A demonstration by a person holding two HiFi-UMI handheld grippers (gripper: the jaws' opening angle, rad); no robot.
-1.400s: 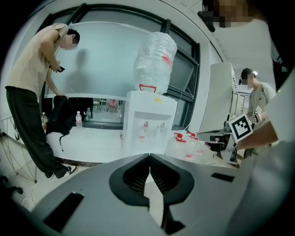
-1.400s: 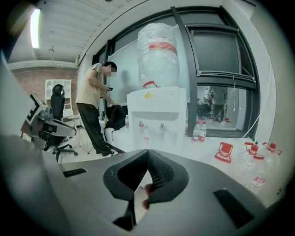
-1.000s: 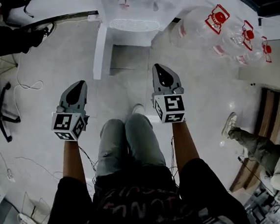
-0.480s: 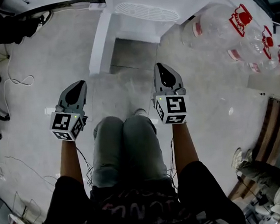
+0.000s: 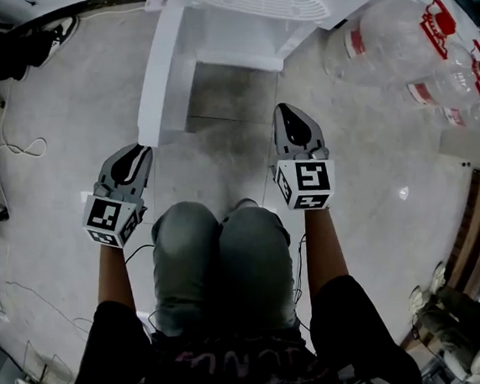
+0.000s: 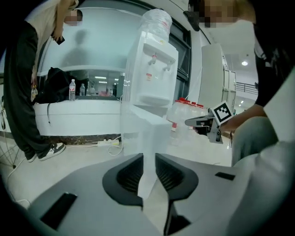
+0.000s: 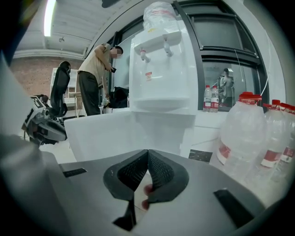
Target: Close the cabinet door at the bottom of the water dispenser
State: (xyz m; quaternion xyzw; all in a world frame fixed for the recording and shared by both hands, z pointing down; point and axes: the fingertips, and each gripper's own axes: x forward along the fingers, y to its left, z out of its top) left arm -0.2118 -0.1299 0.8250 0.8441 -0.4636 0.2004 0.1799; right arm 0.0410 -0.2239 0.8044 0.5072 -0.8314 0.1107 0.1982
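Two tongs hang low before the dispenser (image 5: 244, 13) — left tongs (image 5: 139, 148) opening a crack, empty, tips by the door's (image 5: 159, 72) free edge; right tongs (image 5: 288, 109) pressed tip to tip, empty. Door stands swung out over the floor (image 5: 372, 157).

Head camera steeply down; gripper cameras forward, low; all share water dispenser (image 7: 159, 69).
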